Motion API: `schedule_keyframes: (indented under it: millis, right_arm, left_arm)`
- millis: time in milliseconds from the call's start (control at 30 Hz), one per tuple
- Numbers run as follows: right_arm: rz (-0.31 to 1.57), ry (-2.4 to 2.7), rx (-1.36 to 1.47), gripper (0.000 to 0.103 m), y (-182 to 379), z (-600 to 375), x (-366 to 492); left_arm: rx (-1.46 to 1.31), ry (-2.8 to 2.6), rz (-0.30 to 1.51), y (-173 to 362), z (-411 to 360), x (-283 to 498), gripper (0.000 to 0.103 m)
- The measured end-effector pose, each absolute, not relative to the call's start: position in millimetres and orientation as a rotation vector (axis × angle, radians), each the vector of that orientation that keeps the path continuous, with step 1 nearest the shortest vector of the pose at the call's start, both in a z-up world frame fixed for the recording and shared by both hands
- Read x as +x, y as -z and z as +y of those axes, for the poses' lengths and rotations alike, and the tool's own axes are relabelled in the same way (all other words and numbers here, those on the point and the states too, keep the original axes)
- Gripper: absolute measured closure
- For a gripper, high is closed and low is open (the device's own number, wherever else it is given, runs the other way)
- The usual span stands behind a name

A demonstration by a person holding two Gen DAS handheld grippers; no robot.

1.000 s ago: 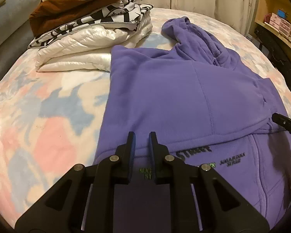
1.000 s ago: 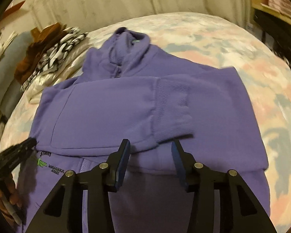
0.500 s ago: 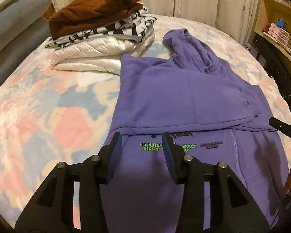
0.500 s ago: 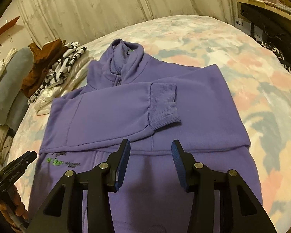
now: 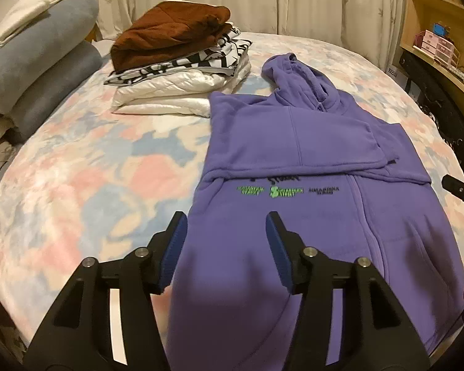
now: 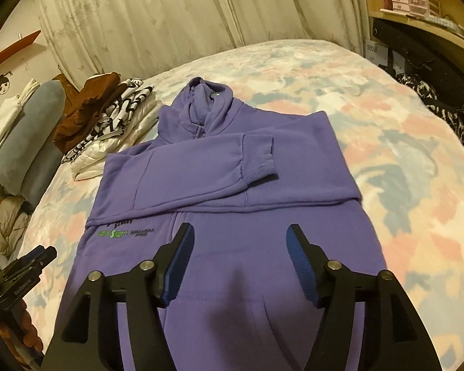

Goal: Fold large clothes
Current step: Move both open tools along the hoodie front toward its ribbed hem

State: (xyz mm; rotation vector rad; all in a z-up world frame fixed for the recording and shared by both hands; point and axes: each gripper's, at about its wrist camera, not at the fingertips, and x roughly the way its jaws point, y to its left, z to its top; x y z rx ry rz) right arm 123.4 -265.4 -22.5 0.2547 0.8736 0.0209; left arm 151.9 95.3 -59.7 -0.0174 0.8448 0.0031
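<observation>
A purple zip hoodie (image 5: 309,160) (image 6: 232,191) lies flat on the bed, hood pointing away, both sleeves folded across the chest, green lettering below them. My left gripper (image 5: 225,225) hovers above the hoodie's lower left part, its jaws opening with nothing between them. My right gripper (image 6: 239,238) hangs over the lower right front, jaws also opening and empty. The tip of the right gripper (image 5: 461,187) shows at the right edge of the left wrist view. In the right wrist view the left gripper (image 6: 24,266) appears at the lower left, with a hand (image 6: 27,334) under it.
A stack of folded clothes (image 5: 182,65) (image 6: 108,123), brown on top, sits at the far left beside the hood. Grey pillows (image 5: 37,71) lie against the left side. The flowered bedcover (image 5: 92,179) spreads around. Shelves and dark items (image 6: 417,46) stand to the right, curtains behind.
Both grippers have pulled back and up from the hoodie, so more of it and the bed shows. The left jaws went from nearly shut to wide; the right jaws widened too.
</observation>
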Motion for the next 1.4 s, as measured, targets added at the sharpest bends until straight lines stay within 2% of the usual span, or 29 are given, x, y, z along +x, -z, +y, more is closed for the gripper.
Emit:
schedule_keyframes:
  millis: [133,467,633,900,1167,1300,1367,1400]
  right_arm:
    - [0.851,-0.019,0.252,0.030,10,-266,88]
    - [0.806,-0.035,0.231,0.029,-15,-267,3]
    - [0.796,-0.041,0.202,0.025,-20,-262,-37]
    - [0.857,-0.035,0.175,0.025,1,-278,-99]
    - [0.937,0.022,0.219,0.026,37,-343,-134]
    - [0.967,0.033,0.278,0.031,52,-377,-144]
    - [0.992,0.021,0.317,0.041,62,-391,-143]
    - [1.013,0.005,0.349,0.049,70,-398,-144]
  left_arm:
    - [-0.024,-0.010,0.839,55,101,126,0.048]
    - [-0.056,-0.004,0.829,46,110,66,0.045]
    - [-0.059,0.007,0.845,49,116,45,0.043]
    - [-0.125,0.048,0.918,72,153,14,0.042]
    - [-0.222,0.222,1.048,114,173,4,0.042]
    - [-0.243,0.258,1.070,130,175,6,0.042]
    - [-0.268,0.278,1.077,135,178,10,0.042]
    - [-0.285,0.289,1.084,138,180,12,0.042]
